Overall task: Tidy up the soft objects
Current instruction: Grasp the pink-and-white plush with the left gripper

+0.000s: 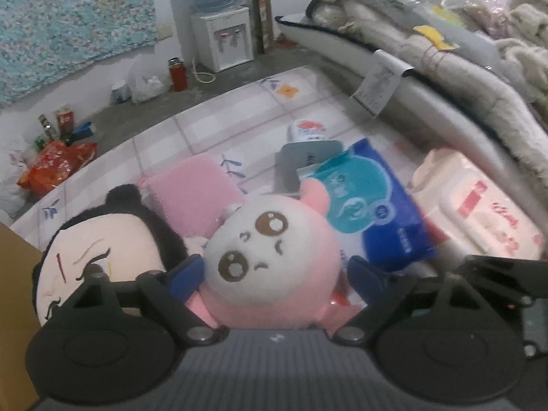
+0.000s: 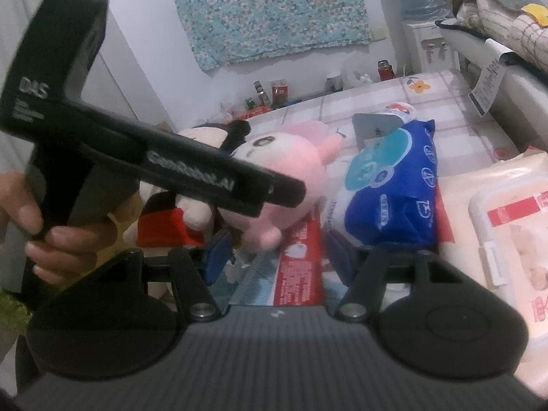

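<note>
Here, left claw apart around the pink plush; right claw apart over a red packet.

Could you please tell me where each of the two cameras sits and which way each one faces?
Left wrist: on the left gripper, looking down over its fingers, which straddle the pink plush, toward the water dispenser.
Right wrist: on the right gripper, facing across a red packet; the person's left hand shows holding the other gripper.
Shared: pink plush, black-haired doll, blue tissue pack, wet-wipes pack.
</note>
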Motion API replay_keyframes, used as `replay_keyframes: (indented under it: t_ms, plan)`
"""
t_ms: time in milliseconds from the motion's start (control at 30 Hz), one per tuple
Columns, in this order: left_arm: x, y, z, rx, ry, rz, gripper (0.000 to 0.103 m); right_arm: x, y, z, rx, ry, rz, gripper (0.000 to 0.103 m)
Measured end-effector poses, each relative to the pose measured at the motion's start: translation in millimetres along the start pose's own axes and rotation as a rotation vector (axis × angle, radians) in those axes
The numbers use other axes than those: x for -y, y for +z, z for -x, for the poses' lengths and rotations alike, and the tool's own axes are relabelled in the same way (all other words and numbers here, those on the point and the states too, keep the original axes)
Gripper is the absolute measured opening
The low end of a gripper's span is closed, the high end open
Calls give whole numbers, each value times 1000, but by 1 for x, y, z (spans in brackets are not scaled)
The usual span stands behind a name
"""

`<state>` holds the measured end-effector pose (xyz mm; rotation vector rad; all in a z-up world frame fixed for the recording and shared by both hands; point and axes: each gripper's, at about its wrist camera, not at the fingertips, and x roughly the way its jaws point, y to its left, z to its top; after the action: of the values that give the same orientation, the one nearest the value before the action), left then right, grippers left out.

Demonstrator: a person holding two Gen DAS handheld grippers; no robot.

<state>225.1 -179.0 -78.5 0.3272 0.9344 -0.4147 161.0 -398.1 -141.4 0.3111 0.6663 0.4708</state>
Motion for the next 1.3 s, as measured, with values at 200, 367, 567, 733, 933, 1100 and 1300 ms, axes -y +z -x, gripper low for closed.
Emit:
replay_keyframes:
  t_ms: [200,367,567,733,933,1100,1300]
  plan:
    - [1,-1,1,11,23,3,82,11,-4,-1,0,12,-42,61]
    - [2,0,3,20,36,11,79,14,-5,3,14,18,-51,61]
    - [6,-1,14,40,49,15,78,21,-8,5,18,38,-76,62]
    - [9,0,36,82,65,23,78,25,-9,5,17,48,-80,62]
    - [10,-4,73,156,61,62,78,27,-11,6,21,53,-83,62]
    - [13,-10,103,203,55,76,78,25,-12,9,33,58,-73,62]
    - [15,-22,126,225,45,97,78,24,-12,11,44,65,-71,62]
